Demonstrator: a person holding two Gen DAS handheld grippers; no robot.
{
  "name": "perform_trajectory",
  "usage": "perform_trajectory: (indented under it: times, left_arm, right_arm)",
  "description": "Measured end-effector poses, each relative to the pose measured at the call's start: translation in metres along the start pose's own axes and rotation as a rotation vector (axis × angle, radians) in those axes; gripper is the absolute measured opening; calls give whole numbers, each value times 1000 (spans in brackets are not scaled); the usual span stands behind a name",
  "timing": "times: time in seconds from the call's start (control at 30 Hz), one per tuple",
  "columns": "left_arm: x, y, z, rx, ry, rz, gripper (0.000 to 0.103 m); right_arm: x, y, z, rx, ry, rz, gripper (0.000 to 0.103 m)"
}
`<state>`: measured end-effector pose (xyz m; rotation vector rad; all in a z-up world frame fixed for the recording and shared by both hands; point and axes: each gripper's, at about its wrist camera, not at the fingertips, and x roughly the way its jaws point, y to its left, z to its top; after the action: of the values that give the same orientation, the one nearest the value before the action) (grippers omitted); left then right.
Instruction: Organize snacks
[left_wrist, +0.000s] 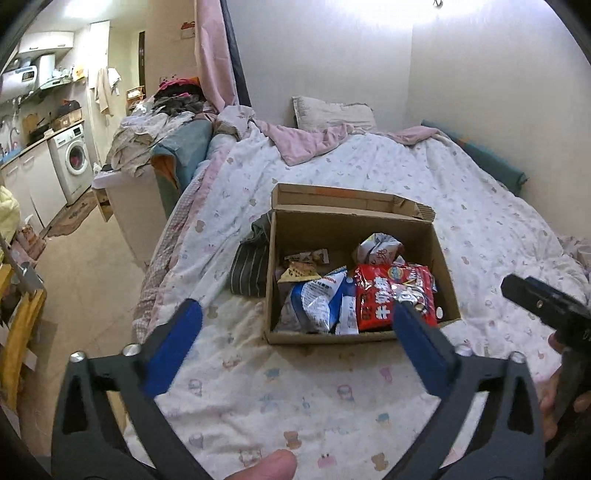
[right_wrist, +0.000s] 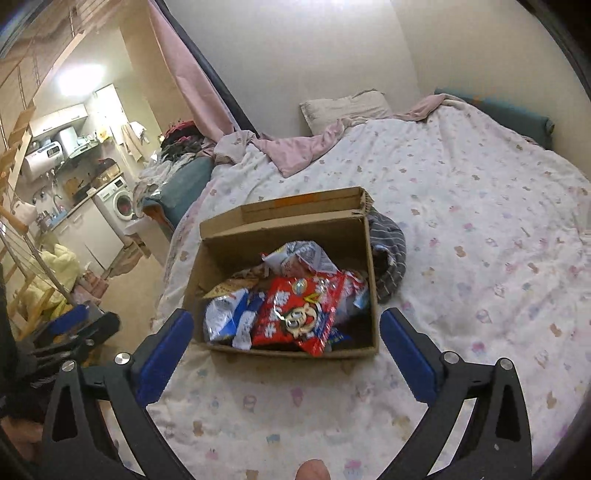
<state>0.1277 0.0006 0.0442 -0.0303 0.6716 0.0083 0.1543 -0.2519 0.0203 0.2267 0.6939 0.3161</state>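
An open cardboard box (left_wrist: 306, 236) sits on the bed and holds several snack bags: a red bag (left_wrist: 388, 295), a blue-and-white bag (left_wrist: 317, 306) and a white bag (left_wrist: 380, 247) behind them. My left gripper (left_wrist: 295, 314) is open and empty, just short of the box's near edge. In the right wrist view the same box (right_wrist: 280, 232) shows the red bag (right_wrist: 299, 314) on top and the blue-and-white bag (right_wrist: 225, 314) at its left. My right gripper (right_wrist: 286, 328) is open and empty, its fingers either side of the box's near wall.
The box rests on a white patterned quilt (left_wrist: 369, 173). A striped grey cloth (left_wrist: 249, 266) lies against the box's side. A pillow (left_wrist: 332, 112) lies at the bed's head. The floor and a washing machine (left_wrist: 72, 158) are to the left.
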Motion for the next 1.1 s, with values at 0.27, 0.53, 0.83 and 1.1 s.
perform_trajectory:
  times: [0.27, 0.53, 0.83, 1.1]
  left_arm:
    - [-19, 6, -25, -34, -17, 19, 103]
    - [-12, 2, -38, -34, -31, 52, 103]
    - [-5, -8, -48, 1, 8, 33, 103]
    - [-5, -10, -49, 5, 9, 32, 103]
  right_arm:
    - [-14, 8, -30, -53, -29, -56, 103]
    - [1, 13, -53, -79, -1, -99, 103]
    - [1, 15, -52, -98, -29, -125, 103]
    - [1, 13, -50, -91, -30, -125, 103]
